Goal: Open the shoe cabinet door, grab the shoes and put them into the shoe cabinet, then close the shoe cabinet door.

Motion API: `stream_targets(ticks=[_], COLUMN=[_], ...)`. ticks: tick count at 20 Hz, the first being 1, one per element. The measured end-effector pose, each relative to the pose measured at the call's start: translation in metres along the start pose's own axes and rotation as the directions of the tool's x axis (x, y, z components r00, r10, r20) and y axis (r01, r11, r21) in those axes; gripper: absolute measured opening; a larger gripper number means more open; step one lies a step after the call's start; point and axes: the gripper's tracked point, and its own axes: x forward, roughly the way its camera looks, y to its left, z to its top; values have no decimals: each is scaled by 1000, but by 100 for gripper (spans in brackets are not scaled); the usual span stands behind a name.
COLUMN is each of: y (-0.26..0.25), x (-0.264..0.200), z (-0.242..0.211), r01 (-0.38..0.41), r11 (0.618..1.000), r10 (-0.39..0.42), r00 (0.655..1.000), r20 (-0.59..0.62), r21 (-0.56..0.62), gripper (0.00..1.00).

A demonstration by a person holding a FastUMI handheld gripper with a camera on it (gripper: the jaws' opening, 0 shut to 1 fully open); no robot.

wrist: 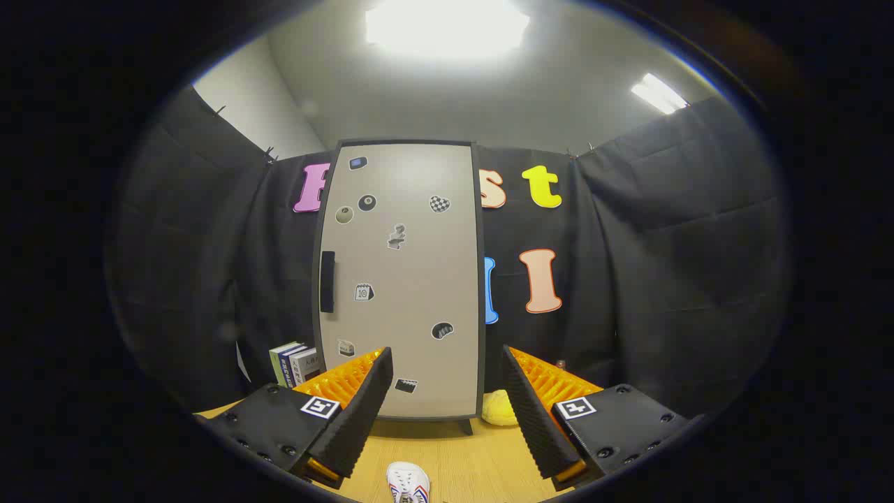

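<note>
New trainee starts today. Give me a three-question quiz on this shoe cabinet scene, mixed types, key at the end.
1. True or false: the cabinet door is shut.
2. The gripper fingers are: A) open, holding nothing B) shut on the shoe C) shut on the handle.
3. Fill in: the white shoe lies on the ____ between the fingers.

Key: 1 true; 2 A; 3 floor. The handle sits at the door's left edge; a yellow object rests by the cabinet's right foot.

Spread jaws before shut shoe cabinet door (405, 279)
</note>
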Motion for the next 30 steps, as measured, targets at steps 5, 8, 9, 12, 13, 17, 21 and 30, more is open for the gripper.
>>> stream_targets(ticks=[5,8,9,12,13,17,21,30], y=[3,6,7,8,9,6,5,21], x=[4,4,4,6,6,5,7,28], z=[-1,0,0,-4,-5,-6,-6,2], r01=[-11,-23,-25,-33,-35,-34,-34,-63], r11=[1000,1000,1000,999,999,999,999,998], r10=[11,23,25,33,35,34,34,63], r00=[1000,1000,1000,999,999,999,999,997], r20=[-6,-1,0,-9,-15,-19,-19,-35], r21=[14,13,9,5,6,4,7,5], gripper=[97,96,97,96,96,97,96,97])
